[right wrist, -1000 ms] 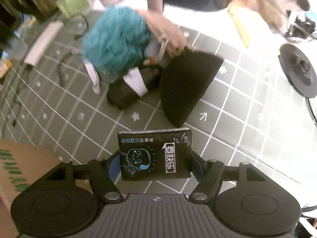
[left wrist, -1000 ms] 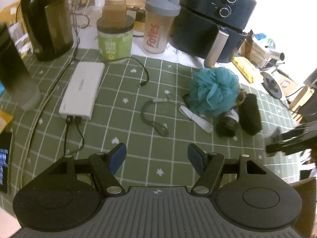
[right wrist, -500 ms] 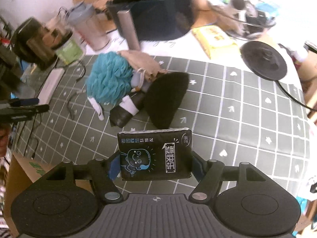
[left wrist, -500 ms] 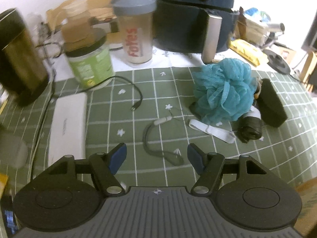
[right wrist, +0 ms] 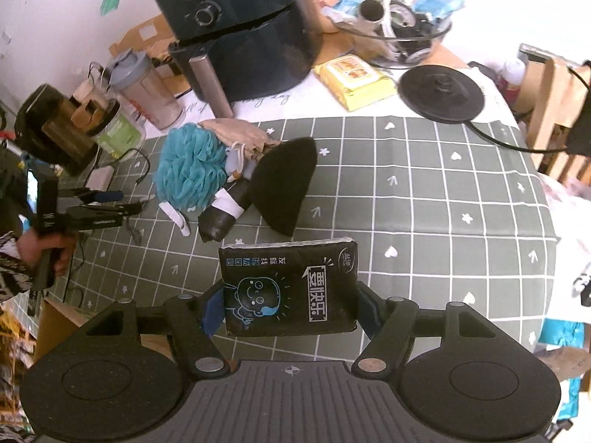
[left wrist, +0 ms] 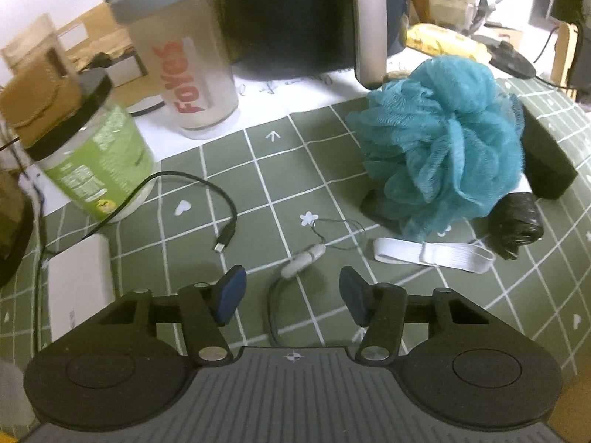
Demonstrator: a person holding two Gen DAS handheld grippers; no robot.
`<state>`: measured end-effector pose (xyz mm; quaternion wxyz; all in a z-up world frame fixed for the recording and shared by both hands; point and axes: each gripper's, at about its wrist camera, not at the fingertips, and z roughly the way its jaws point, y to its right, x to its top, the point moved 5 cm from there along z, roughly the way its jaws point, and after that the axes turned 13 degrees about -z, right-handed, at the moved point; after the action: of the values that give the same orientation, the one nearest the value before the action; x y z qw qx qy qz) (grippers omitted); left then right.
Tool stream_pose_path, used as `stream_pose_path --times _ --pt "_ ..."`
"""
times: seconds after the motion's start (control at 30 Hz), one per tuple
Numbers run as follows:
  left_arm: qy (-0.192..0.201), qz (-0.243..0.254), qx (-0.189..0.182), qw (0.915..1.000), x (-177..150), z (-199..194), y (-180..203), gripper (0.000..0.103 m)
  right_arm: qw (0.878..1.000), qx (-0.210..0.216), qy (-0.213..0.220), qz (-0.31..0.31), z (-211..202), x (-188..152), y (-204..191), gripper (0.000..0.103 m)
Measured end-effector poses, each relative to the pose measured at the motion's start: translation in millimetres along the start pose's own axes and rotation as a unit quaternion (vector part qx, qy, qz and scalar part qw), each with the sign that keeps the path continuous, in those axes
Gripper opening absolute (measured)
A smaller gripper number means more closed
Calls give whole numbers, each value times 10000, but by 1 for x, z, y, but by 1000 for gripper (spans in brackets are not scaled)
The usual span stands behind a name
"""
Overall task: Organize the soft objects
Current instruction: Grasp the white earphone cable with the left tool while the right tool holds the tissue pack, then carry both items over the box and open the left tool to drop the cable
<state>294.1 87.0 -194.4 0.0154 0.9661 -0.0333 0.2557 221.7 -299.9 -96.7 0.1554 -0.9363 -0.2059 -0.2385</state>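
Observation:
My left gripper [left wrist: 291, 293] hovers low over the green checked cloth [left wrist: 236, 184], jaws closing. A grey lanyard cord with a white toggle [left wrist: 303, 263] lies between its blue pads [left wrist: 231, 295], untouched. A teal bath pouf [left wrist: 443, 147], a white elastic strap [left wrist: 432, 256], a rolled black bag [left wrist: 517, 221] and a black foam pad [left wrist: 543, 155] lie to the right. My right gripper [right wrist: 288, 310] is shut on a black tissue pack [right wrist: 288, 288], held above the cloth. Beyond it are the pouf [right wrist: 192, 170], a beige drawstring pouch [right wrist: 240, 134] and the black pad [right wrist: 284, 184].
A dark air fryer [right wrist: 236, 37], a shaker bottle [left wrist: 181, 55] and a green jar [left wrist: 92, 147] stand at the back. A white power bank [left wrist: 77, 288] and a USB cable [left wrist: 221, 243] lie left. A yellow wipes pack [right wrist: 351, 77], a kettle base [right wrist: 441, 92] and a cardboard box [right wrist: 55, 332] surround the cloth.
The left gripper dropped toward the lanyard cord and its jaws narrowed. The right gripper rose and drew back from the pile with the tissue pack still clamped.

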Motion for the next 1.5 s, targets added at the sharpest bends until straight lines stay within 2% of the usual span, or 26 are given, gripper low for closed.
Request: stream_pose_path --times 0.1,0.17,0.2,0.3,0.47,0.63,0.73,1.1,1.5 --pt "-141 195 -54 9997 3 15 2 41 9999 -27 48 121 -7 -5 2 72" --pt "-138 75 -245 9996 7 20 -1 36 9998 -27 71 194 -10 -8 3 72" --pt "-186 -20 -339 9993 10 22 -3 29 9997 -22 78 219 -11 -9 4 72" --pt "-247 133 -386 9989 11 22 -1 19 9996 -29 101 262 -14 -11 4 72" --pt "-396 316 -357 9981 9 21 1 10 9995 -29 144 290 -18 -13 4 72" --pt "-540 289 -346 9975 3 17 3 9 9996 -24 152 250 -18 -13 2 72" --pt "-496 188 -299 9981 -2 13 2 9 9996 -10 182 213 -19 -12 0 72" --pt "116 -297 -304 9990 2 -44 0 9 9995 16 328 38 -30 -14 -9 72" --pt "668 -869 -357 9933 14 -121 4 9 9977 195 603 -250 -51 -9 -32 72"
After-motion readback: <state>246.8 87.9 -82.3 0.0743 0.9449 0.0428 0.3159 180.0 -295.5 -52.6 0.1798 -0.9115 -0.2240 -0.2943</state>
